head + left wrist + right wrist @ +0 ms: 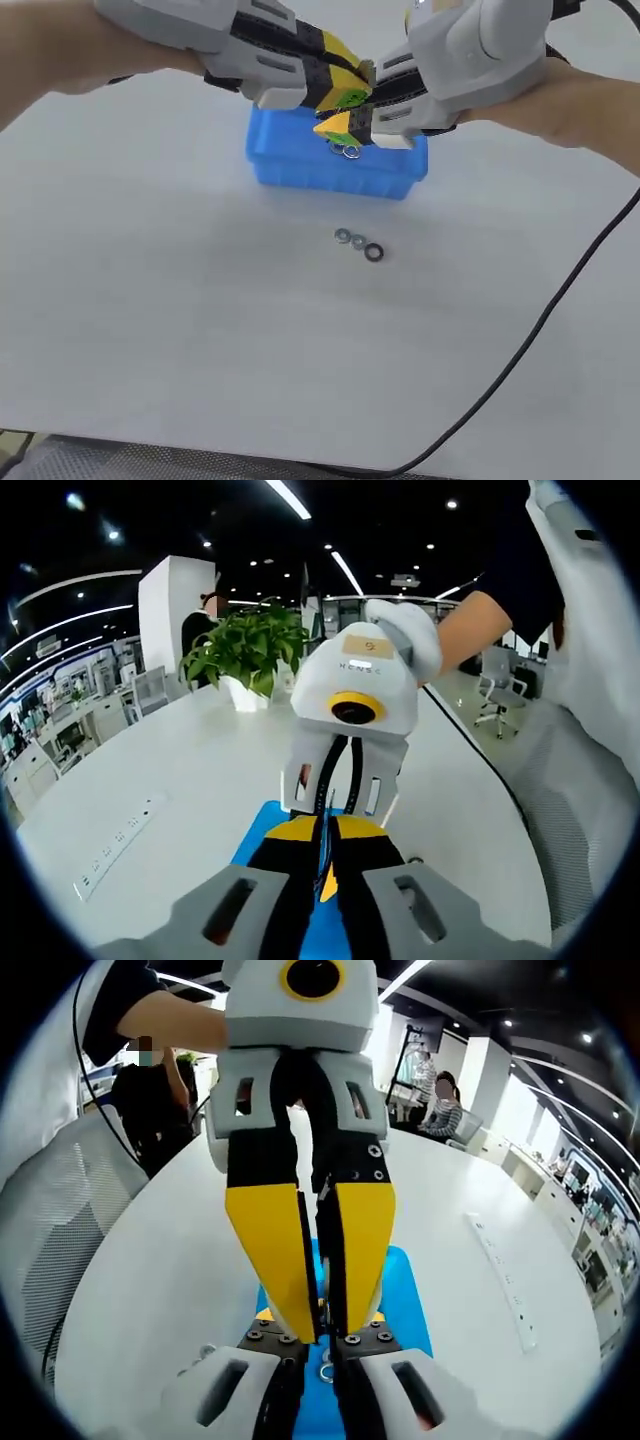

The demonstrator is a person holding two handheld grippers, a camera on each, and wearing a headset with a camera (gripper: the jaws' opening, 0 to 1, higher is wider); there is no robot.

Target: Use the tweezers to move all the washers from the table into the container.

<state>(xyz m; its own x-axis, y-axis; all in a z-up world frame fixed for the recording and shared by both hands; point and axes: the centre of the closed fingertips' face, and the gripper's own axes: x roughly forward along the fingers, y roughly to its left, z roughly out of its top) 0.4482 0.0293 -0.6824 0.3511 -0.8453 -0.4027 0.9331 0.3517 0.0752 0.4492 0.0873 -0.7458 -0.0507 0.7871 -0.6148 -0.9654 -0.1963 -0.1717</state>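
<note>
1. Blue rectangular plastic container (300, 170): the landmark, standing on the white table (150, 300).
2. Three small flat metal washers (358, 242): a short row on the table just in front of the container, apart from it. A further ring (346, 151) appears to hang over the container's front wall, below the gripper tips.
3. Handling (judged): the washers look light, rigid and slick, and they lie flat. They are best nipped across the rim, with one point through the hole.
4. Left gripper (322, 825): above the container. Its yellow-tipped jaws are narrowed to a slit on a thin strip, apparently the slim steel tweezers (321, 1250).
5. Right gripper (322, 1345): meets the left gripper tip to tip above the container. Its jaws are drawn together, and I cannot tell whether they pinch anything.
</note>
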